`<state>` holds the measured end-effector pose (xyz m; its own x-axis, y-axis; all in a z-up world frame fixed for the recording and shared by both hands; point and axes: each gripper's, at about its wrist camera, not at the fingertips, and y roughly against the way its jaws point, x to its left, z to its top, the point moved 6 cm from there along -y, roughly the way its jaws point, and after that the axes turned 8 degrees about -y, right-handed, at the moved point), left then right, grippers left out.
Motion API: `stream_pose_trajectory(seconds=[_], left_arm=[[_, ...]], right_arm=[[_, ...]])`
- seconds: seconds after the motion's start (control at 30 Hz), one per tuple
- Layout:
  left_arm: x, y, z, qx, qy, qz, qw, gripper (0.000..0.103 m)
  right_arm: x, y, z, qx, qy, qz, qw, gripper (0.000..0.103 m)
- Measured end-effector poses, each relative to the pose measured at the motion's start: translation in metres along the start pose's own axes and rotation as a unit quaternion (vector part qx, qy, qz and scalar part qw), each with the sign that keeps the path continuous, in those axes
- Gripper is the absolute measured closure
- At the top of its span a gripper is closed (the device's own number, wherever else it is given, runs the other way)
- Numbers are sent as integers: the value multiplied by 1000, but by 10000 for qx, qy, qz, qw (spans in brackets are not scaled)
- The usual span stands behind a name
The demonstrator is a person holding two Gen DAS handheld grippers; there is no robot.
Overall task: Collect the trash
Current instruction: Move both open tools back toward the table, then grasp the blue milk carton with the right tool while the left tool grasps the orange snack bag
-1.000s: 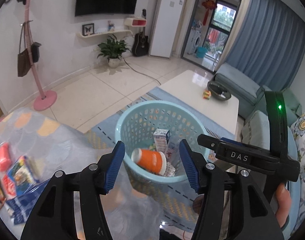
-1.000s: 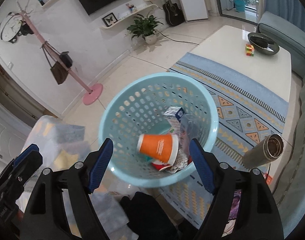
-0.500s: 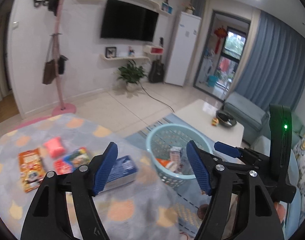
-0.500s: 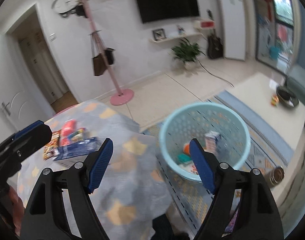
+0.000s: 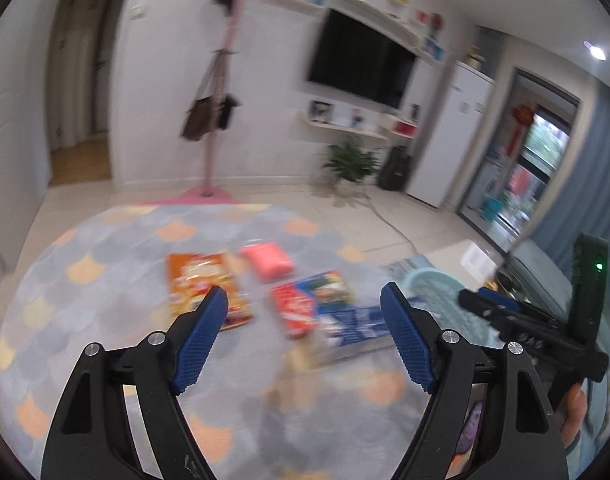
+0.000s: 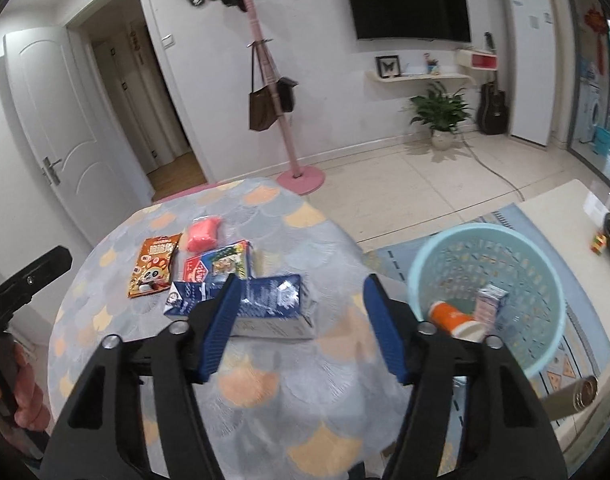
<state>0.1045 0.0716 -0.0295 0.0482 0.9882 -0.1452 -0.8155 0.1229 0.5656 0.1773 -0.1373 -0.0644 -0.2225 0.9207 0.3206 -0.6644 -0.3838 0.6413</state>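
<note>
Two grippers are hanging over a round table (image 6: 105, 320) covered in a grey cloth with orange scales. The left gripper (image 5: 305, 336) is opening its jaws, nothing between them, pads touching nothing. The right gripper (image 6: 299, 324) is closing its jaws, also empty, pads clear of everything; it is pointing down at the table just in front of the blue box (image 6: 261, 304).

Landmark: the blue box, lying flat near the middle of the table. Trash is sitting on the cloth around it:
- red-and-blue packet (image 6: 219, 266) just behind the box, touching or nearly touching it
- pink pack (image 6: 203, 234) further behind the box, past the packet
- orange snack bag (image 6: 155, 266) left of the box, lying flat, apart from it

In the left view the same items are showing blurred: orange snack bag (image 5: 205, 284), pink pack (image 5: 269, 260), red-and-blue packet (image 5: 309, 304), blue box (image 5: 357, 324).

Right of the box, off the table on a rug, a light-blue basket (image 6: 537, 344) is standing upright. Inside it an orange cup (image 6: 451, 316) is lying on its side beside a small carton (image 6: 489, 306).

A hand (image 6: 25, 396) is gripping the left gripper's handle at the left edge of the right view.
</note>
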Motion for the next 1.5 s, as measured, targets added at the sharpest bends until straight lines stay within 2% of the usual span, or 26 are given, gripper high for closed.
stream_pose_trajectory(seconds=[0.13,0.37,0.63,0.83,0.87,1.0,1.03,1.13,1.23,1.3,1.4,1.5], left_arm=[[42,-6,-9,141,396,182,9990,28],[75,-42,-30,707,603,292,9952,28],[83,-70,-34,942,709,328,9925,28],[86,-77,-43,1043,746,388,9910,28],[89,-75,-46,1040,771,418,9907,28],[99,-66,-51,1014,890,467,9898,28],[101,-64,-51,1004,908,477,9897,28],[106,-58,-50,966,940,511,9896,28],[108,-57,-48,981,949,472,9895,28],[108,-58,-48,1000,913,469,9897,28],[107,-63,-46,1031,856,459,9899,28],[100,-72,-42,1092,791,396,9901,28]], right_arm=[[4,-29,5,271,17,80,9996,59],[3,-71,-2,832,-99,247,9962,60],[31,-45,-43,1061,416,795,9903,60],[65,-29,-91,1550,1041,1333,9733,60],[68,-28,-95,1582,1104,1329,9722,58],[78,-26,-97,1398,1348,1231,9732,33],[80,-27,-94,1328,1395,1165,9743,30],[88,-40,-81,1127,1662,825,9761,28],[98,-56,-79,1218,1777,763,9735,28],[104,-64,-80,1294,1851,758,9712,32],[109,-65,-84,1352,1951,728,9687,69],[102,-61,-86,1316,1855,579,9721,69]])
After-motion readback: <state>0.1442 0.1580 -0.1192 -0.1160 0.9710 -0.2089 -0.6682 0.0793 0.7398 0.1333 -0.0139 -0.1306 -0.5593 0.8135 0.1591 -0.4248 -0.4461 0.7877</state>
